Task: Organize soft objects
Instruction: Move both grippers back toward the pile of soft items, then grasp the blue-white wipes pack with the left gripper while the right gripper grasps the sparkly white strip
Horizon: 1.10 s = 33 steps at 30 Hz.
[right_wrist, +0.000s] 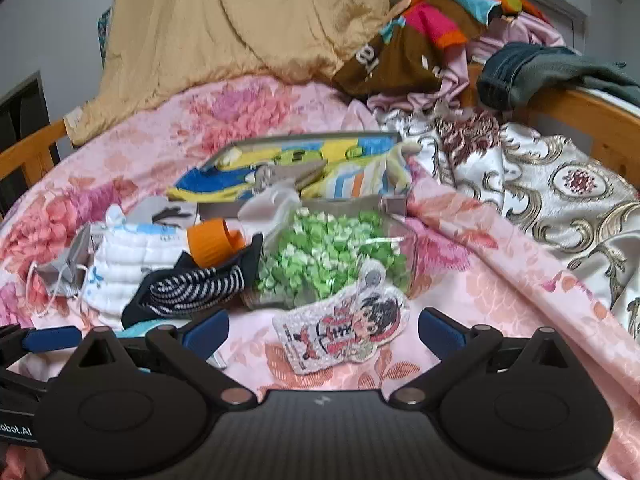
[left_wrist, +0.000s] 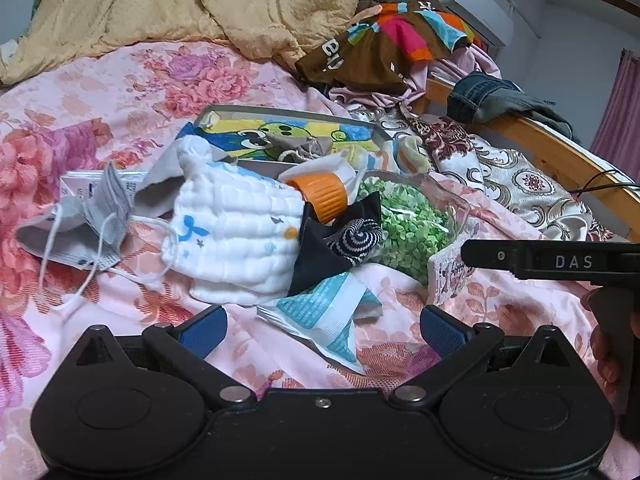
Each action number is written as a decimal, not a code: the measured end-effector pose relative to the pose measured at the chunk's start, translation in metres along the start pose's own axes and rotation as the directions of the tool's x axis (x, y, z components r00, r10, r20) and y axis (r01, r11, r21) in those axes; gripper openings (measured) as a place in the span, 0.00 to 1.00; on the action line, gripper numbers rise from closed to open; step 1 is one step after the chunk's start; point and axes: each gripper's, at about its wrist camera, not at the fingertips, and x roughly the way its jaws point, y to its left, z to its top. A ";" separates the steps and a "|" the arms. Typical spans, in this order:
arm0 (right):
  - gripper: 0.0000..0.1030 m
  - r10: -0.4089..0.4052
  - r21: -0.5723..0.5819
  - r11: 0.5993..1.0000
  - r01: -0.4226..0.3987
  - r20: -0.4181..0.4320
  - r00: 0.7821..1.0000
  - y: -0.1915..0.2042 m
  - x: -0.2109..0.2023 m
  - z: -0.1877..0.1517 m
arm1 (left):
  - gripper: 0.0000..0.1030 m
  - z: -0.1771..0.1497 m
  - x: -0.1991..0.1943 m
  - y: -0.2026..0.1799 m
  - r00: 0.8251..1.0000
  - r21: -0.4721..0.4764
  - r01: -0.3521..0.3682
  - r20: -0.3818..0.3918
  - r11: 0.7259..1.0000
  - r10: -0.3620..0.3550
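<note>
A bed under a pink floral sheet (left_wrist: 120, 92) fills the room's centre, soft objects such as a white quilted cloth (left_wrist: 236, 236) heaped mid-frame before both wide-open hand-held grippers, left (left_wrist: 322, 330) and right (right_wrist: 322, 330), the right's body reading "DAS".

On the right, the black arm of the right gripper (left_wrist: 560, 258) carries the white letters "DAS". At the near left edge, seen from the right wrist, the body of the left gripper (right_wrist: 16, 420) shows a cut-off label ending in "obot.AI". Far off, the brown garment (left_wrist: 360, 60) with bright patches has white lettering, only partly readable, something like "e" and "y". The teal-and-white packet (left_wrist: 320, 316) near the middle bears fine print too small to read.
</note>
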 end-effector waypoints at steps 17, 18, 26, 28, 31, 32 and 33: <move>1.00 0.096 0.241 0.968 -0.062 -0.135 0.986 -0.023 0.051 0.000 | 0.99 0.002 0.031 0.008 0.995 0.005 0.098 -0.036 0.995 -0.098; 1.00 0.092 0.236 0.970 -0.057 -0.139 0.986 -0.021 0.054 0.000 | 0.99 0.002 0.032 0.009 0.994 -0.002 0.099 -0.035 0.995 -0.099; 0.99 0.076 0.267 0.963 -0.039 -0.131 0.988 -0.018 0.067 -0.001 | 0.95 0.005 0.034 0.016 0.994 -0.055 0.104 -0.026 0.993 -0.105; 0.96 0.073 0.293 0.956 -0.035 -0.119 0.990 -0.022 0.064 0.000 | 0.89 0.005 0.033 0.017 0.994 -0.054 0.105 -0.032 0.993 -0.107; 0.89 0.057 0.321 0.947 -0.017 -0.116 0.992 -0.028 0.063 0.000 | 0.80 0.005 0.031 0.017 0.993 -0.058 0.109 -0.034 0.992 -0.111; 0.88 0.052 0.331 0.944 -0.010 -0.119 0.992 -0.030 0.062 0.000 | 0.79 0.005 0.031 0.017 0.993 -0.060 0.109 -0.036 0.992 -0.112; 0.86 0.050 0.338 0.941 -0.006 -0.122 0.991 -0.031 0.062 0.000 | 0.76 0.004 0.030 0.017 0.993 -0.063 0.109 -0.036 0.992 -0.111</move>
